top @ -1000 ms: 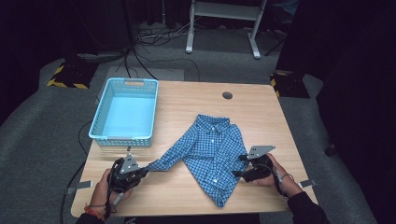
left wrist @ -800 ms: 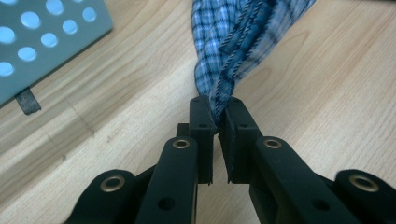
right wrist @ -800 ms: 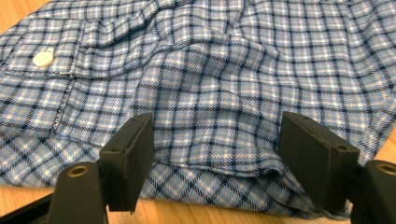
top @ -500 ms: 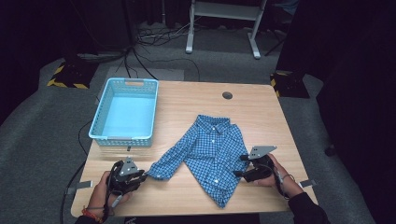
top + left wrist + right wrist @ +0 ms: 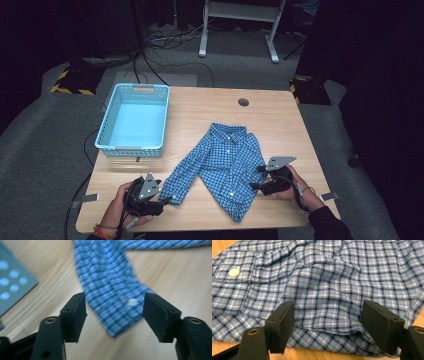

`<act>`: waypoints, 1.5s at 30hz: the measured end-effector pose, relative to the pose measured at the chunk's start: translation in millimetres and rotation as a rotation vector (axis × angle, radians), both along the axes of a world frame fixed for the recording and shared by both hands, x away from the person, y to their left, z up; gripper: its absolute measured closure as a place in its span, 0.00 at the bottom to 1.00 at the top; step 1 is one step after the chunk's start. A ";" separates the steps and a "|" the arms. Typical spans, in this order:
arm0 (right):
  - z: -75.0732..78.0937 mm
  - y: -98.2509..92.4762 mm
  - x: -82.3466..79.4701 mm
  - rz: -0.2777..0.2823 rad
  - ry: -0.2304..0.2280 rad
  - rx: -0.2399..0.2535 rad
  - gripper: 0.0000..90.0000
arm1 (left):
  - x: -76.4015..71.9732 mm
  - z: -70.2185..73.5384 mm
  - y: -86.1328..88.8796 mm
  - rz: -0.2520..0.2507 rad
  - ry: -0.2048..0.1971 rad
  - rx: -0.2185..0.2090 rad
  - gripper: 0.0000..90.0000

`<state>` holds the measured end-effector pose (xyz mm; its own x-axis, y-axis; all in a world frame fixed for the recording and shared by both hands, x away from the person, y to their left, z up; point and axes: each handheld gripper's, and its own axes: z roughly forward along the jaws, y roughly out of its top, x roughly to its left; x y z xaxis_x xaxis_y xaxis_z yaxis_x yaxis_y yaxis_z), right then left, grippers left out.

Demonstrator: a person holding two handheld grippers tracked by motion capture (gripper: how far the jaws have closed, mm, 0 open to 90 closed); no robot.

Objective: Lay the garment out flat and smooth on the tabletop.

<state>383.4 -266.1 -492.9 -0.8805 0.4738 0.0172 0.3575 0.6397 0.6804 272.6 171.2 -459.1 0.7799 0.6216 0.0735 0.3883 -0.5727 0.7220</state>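
Observation:
A blue checked shirt [image 5: 225,160] lies spread on the wooden table [image 5: 280,125], one sleeve stretched toward the front left. My left gripper [image 5: 165,201] sits at that sleeve's end. Its jaws have just been opening, and in the left gripper view [image 5: 116,315] they stand apart on either side of the cuff [image 5: 117,302], which rests flat on the wood with a white button [image 5: 132,301] showing. My right gripper [image 5: 255,179] is at the shirt's right edge, open. In the right gripper view [image 5: 325,325] a low fold of the shirt [image 5: 332,277] lies between its jaws.
A light blue plastic basket [image 5: 107,137] with nothing in it stands at the table's back left, and its wall [image 5: 12,290] is close to my left gripper. A round cable hole [image 5: 243,102] sits near the far edge. Cables and a white frame [image 5: 240,30] are on the floor beyond.
The left jaws have gone from shut on the sleeve cuff to open, and the cuff now lies loose on the table. The left hand shifted a little. The right gripper has not moved.

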 end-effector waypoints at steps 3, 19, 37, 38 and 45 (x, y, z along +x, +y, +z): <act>0.0 0.2 0.0 -0.001 0.000 0.000 0.30 | -5.7 3.8 -9.3 -0.038 -0.018 -0.004 0.33; 0.0 0.8 -0.2 -0.005 0.000 -0.001 0.30 | 13.8 -19.7 -52.7 -0.131 -0.002 0.155 0.53; -0.4 0.6 -0.1 -0.004 -0.003 0.003 0.30 | 30.0 -3.0 -31.1 -0.073 -0.010 0.026 0.98; -0.4 0.6 -0.2 -0.004 -0.002 0.003 0.30 | 29.6 -2.2 -29.5 -0.065 -0.011 0.021 0.98; -0.3 0.7 -0.2 -0.005 -0.001 0.002 0.30 | 32.6 7.5 -8.9 0.017 -0.033 -0.061 0.98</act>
